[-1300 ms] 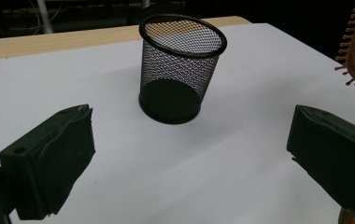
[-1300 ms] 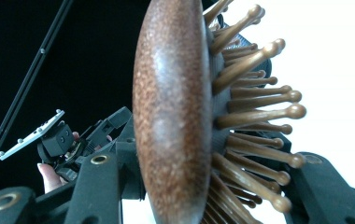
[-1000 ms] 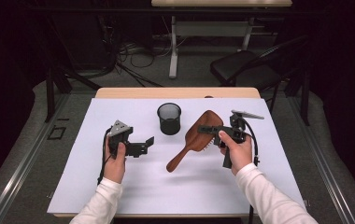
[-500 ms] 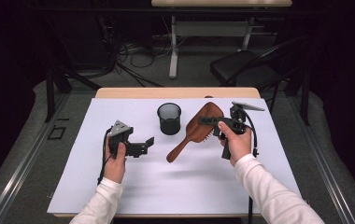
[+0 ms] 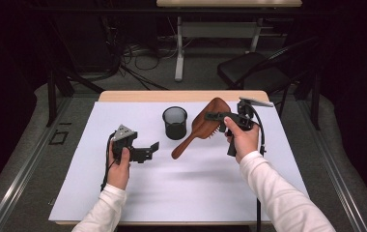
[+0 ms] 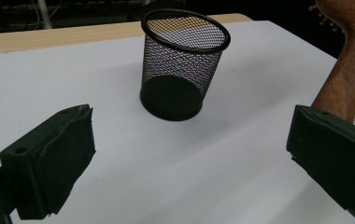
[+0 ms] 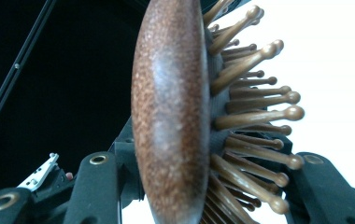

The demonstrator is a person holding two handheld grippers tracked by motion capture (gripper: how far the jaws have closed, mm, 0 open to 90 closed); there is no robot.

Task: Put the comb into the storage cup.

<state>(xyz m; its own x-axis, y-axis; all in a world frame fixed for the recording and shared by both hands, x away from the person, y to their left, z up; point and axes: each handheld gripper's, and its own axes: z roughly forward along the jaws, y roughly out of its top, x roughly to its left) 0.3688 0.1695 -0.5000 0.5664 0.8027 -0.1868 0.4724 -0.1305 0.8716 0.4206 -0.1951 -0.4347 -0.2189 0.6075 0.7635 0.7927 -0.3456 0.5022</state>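
Right gripper [image 5: 216, 116]: clenched on wooden hairbrush [image 5: 204, 126] head, handle drooping left of it toward mesh cup [image 5: 175, 123]; risk: handle clips cup, probably tipping it. Left gripper [image 5: 154, 146]: released, empty

I see the mesh cup [image 5: 175, 123] upright on the table [image 5: 196, 193], centre rear. The hairbrush [image 5: 202, 127] slants just right of it, handle end nearest me. My left gripper [image 5: 148, 150] sits left of the cup, right gripper [image 5: 214, 116] at the brush head.
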